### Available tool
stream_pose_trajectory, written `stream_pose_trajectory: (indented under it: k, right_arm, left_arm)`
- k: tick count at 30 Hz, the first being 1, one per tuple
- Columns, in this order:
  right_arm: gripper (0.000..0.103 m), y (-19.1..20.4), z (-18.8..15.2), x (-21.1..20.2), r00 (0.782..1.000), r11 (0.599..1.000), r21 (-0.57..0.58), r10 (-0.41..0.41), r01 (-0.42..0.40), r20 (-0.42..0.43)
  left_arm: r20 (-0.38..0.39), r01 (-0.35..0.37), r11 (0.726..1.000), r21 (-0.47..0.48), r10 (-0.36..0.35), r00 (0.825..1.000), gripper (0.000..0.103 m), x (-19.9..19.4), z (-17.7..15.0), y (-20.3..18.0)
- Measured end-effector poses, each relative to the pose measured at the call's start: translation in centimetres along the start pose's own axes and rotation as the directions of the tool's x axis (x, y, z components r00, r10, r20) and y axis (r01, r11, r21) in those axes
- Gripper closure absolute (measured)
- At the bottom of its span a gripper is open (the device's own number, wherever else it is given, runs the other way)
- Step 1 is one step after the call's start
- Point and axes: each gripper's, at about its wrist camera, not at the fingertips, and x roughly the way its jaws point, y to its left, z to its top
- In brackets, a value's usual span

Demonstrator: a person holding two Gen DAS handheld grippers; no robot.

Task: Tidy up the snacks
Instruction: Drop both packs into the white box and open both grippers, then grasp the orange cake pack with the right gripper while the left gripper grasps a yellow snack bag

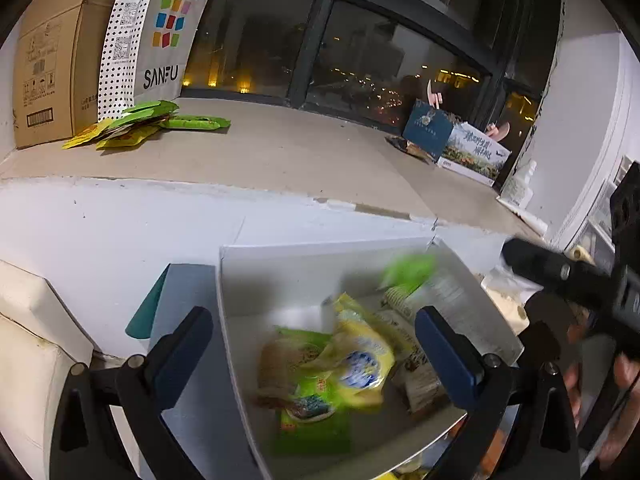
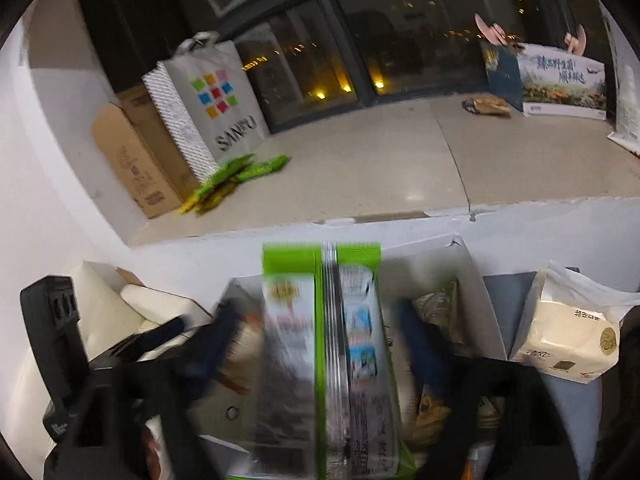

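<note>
Both grippers hang over a white box (image 1: 280, 280) of snacks below a window ledge (image 1: 280, 148). Seen from its own camera, the left gripper (image 1: 316, 344) has its two blue-padded fingers (image 1: 444, 356) spread wide, one over the box's left wall, the other over its right half, and nothing sits between them. Under it in the box lie a yellow pack (image 1: 360, 364), a green pack (image 1: 316, 412) and a brown-and-white pack (image 1: 416, 376), all blurred.

From the right wrist, the right gripper (image 2: 320, 344) also stands wide apart; its blue fingers (image 2: 416, 340) are smeared by motion. A long green-edged pack (image 2: 324, 352) with a silver seam lies lengthwise between them, its far end over the box's far wall. The pads do not appear to press on it, though the blur makes contact hard to judge. The left view shows only a green blur (image 1: 408, 272) near the box's far right corner, plus the right tool's black body at the right edge.

Only the right view shows a tissue pack (image 2: 568, 340) just right of the box. Both views show the ledge: a loose heap of green and yellow packs (image 1: 136, 124) at its left end beside a shopping bag (image 1: 168, 32) and a carton (image 1: 48, 56), and printed boxes (image 1: 472, 152) far right. Cream cushions (image 1: 28, 340) sit left of the box.
</note>
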Motion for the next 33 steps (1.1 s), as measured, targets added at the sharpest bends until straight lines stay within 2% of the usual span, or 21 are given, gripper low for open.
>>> stream_pose_trajectory:
  k: [3,4,7,11,15,19,23,28,33]
  right_arm:
    - [0.0,-0.2,-0.1,-0.5,0.999,1.0,0.002,-0.006,0.006,0.05]
    - [0.0,-0.4,-0.3,-0.7,0.999,1.0,0.012,0.02,-0.02,0.045]
    - [0.0,-0.3,-0.6,-1.1,0.999,1.0,0.003,0.02,-0.02,0.039]
    - [0.0,0.9,-0.9,-2.9,0.998,0.998,-0.056,0.019,-0.016,0.058]
    - [0.0,1.8,-2.3,-6.5,0.996,0.992,-0.12,0.05,-0.04,0.077]
    - [0.0,2.6,-4.9,-11.0,0.992,0.978,-0.203,0.073,-0.051,0.102]
    - [0.0,2.7,-9.0,-15.4,0.988,0.959,-0.281,0.075,-0.035,0.133]
    - [0.0,2.4,-14.2,-19.2,0.988,0.946,-0.324,0.049,0.001,0.145]
    - [0.0,0.8,-19.5,-21.3,0.989,0.956,-0.291,0.016,0.028,0.149]
  left_arm:
    - [0.015,-0.005,1.0,0.018,0.005,1.0,0.0,-1.2,-1.0,0.4]
    - [0.023,0.0,1.0,0.024,-0.001,1.0,0.0,-1.7,-1.3,0.4]
    - [0.04,0.02,0.999,0.034,-0.021,0.999,0.0,-3.4,-1.7,0.4]
    - [0.091,0.052,0.997,0.054,-0.056,0.994,0.0,-7.2,-2.5,-0.2]
    - [0.15,0.075,0.992,0.104,-0.09,0.985,0.0,-11.8,-4.1,-1.5]
    - [0.208,0.109,0.983,0.148,-0.139,0.968,0.0,-16.2,-6.8,-3.0]
    - [0.212,0.137,0.977,0.161,-0.17,0.962,0.0,-18.9,-10.0,-4.1]
    - [0.178,0.163,0.974,0.154,-0.189,0.966,0.0,-20.0,-14.0,-5.4]
    - [0.111,0.187,0.972,0.145,-0.203,0.973,0.0,-20.0,-19.1,-6.8]
